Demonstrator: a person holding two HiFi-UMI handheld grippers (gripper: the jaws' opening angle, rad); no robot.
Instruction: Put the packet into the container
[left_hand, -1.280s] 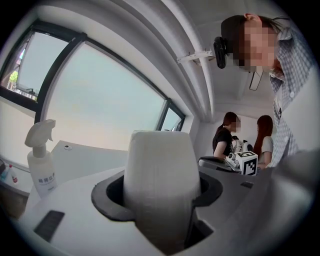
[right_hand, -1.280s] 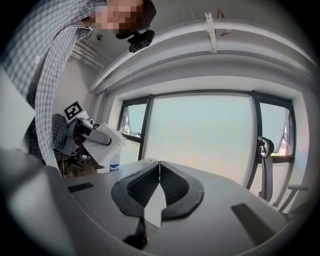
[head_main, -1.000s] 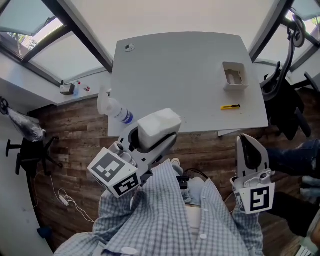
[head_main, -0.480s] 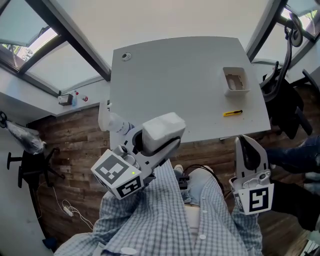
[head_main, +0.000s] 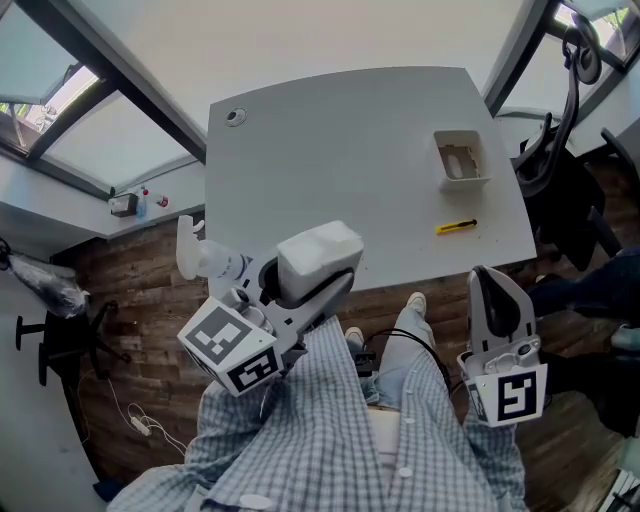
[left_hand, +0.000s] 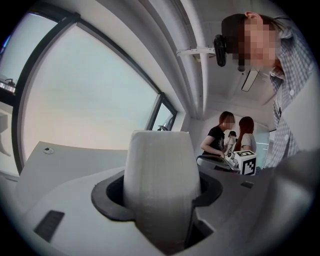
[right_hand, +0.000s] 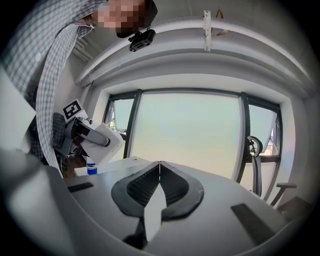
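My left gripper (head_main: 322, 268) is shut on a white packet (head_main: 318, 250), held in the air over the floor just before the near edge of the grey table (head_main: 340, 160). In the left gripper view the packet (left_hand: 159, 180) fills the space between the jaws. The right gripper view also shows the packet (right_hand: 102, 142). A small beige container (head_main: 441, 160) stands on the table's right side, far from both grippers. My right gripper (head_main: 495, 290) hangs at the lower right, its jaws pressed together with nothing between them, as its own view (right_hand: 159, 172) confirms.
A yellow pen-like thing (head_main: 456, 227) lies on the table below the container. A spray bottle (head_main: 205, 262) stands at the table's near left corner. A dark office chair (head_main: 560, 150) is at the right. Two people (left_hand: 232, 132) stand far behind.
Both grippers keep their pose and the packet stays held. The table sits a little further left in view, and a shoe has come forward near the table's edge.
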